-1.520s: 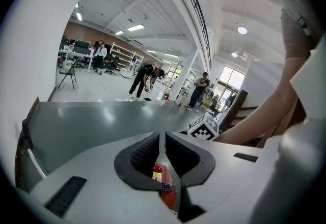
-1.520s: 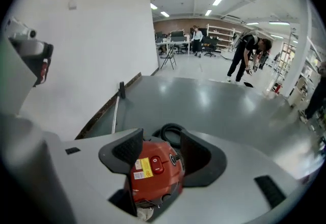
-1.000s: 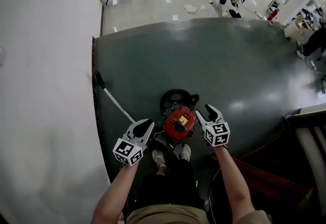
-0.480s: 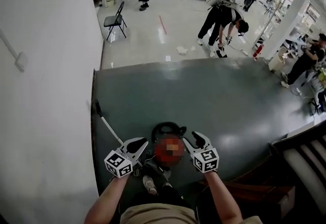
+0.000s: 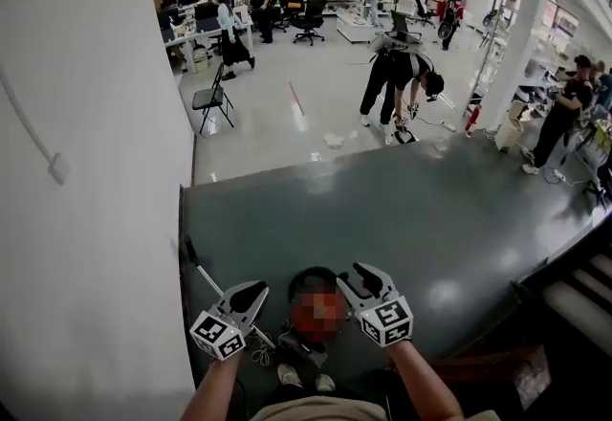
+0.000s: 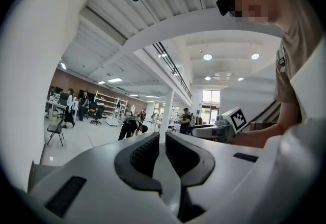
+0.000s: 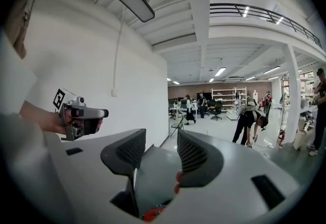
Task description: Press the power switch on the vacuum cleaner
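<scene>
The red vacuum cleaner (image 5: 337, 302) stands on the dark floor in front of the person's shoes, mostly under a mosaic patch. Its black hose (image 5: 304, 276) curls behind it, and its wand (image 5: 203, 274) lies to the left. A red sliver of the vacuum (image 7: 152, 213) shows low between the right jaws. My left gripper (image 5: 256, 291) hangs above and left of the vacuum, held level. Its jaws are shut with nothing between them (image 6: 162, 137). My right gripper (image 5: 354, 276) is above and right of the vacuum. It stands open and empty (image 7: 160, 140), and its jaws have just been closing.
A white wall (image 5: 86, 170) runs close along the left. The dark grey mat (image 5: 430, 218) stretches ahead, with stairs (image 5: 574, 304) at the right. Beyond the mat are a folding chair (image 5: 212, 99), a person bending over (image 5: 397, 75), and other people at desks.
Both grippers have lifted up and away from the vacuum, which now looks smaller and farther below. The head view has tilted up to show more of the room. The right jaws have narrowed.
</scene>
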`<state>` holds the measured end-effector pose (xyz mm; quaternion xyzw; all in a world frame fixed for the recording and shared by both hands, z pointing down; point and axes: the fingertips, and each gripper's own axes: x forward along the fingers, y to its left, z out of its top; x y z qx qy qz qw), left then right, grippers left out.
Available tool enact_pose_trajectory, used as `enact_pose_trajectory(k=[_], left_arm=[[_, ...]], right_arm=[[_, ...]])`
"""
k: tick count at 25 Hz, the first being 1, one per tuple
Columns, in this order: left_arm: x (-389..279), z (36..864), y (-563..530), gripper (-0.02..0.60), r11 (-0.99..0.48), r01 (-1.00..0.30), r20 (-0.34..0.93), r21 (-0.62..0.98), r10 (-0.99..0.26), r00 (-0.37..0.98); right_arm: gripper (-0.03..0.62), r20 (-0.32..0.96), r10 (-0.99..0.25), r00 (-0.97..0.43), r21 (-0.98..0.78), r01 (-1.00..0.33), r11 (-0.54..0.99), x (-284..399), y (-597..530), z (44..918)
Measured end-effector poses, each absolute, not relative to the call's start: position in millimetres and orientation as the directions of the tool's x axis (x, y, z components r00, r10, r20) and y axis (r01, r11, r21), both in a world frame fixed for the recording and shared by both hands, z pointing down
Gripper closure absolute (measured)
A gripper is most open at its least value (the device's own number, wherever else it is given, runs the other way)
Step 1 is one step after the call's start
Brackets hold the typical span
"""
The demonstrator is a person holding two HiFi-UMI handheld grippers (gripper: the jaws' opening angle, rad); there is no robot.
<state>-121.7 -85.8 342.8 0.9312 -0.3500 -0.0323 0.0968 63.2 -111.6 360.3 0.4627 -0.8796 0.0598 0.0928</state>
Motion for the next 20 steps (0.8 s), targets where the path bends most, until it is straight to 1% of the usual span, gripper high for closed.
enact_pose_trajectory(k=[4,8,13,20], left_arm=[[-110.0,303.9,-64.5,0.557,-0.722,-0.666,-0.048,0.189,-0.684,0.728],[-104.1,288.1,-45.6,0.557,-0.714,-0.675,-0.091,0.184,-0.696,0.712],[-110.1,275.2,-22.1,0.557,-0.697,-0.701,-0.116,0.149,-0.717,0.688],[-130.7,264.5,-12.4,0.557,-0.665,-0.736,-0.112,0.131,-0.747,0.655]], right_arm=[[0.398,0.139,-0.813,-0.566,-0.015,-0.822,0.569,81.4,-91.7,320.8],[0.402,0.082,-0.813,-0.576,-0.002,-0.816,0.578,91.3,-72.6,298.8],[0.408,0.047,-0.822,-0.568,0.013,-0.822,0.569,109.4,-52.6,281.4],[0.411,0.039,-0.838,-0.545,0.050,-0.836,0.546,133.4,-43.3,263.2]])
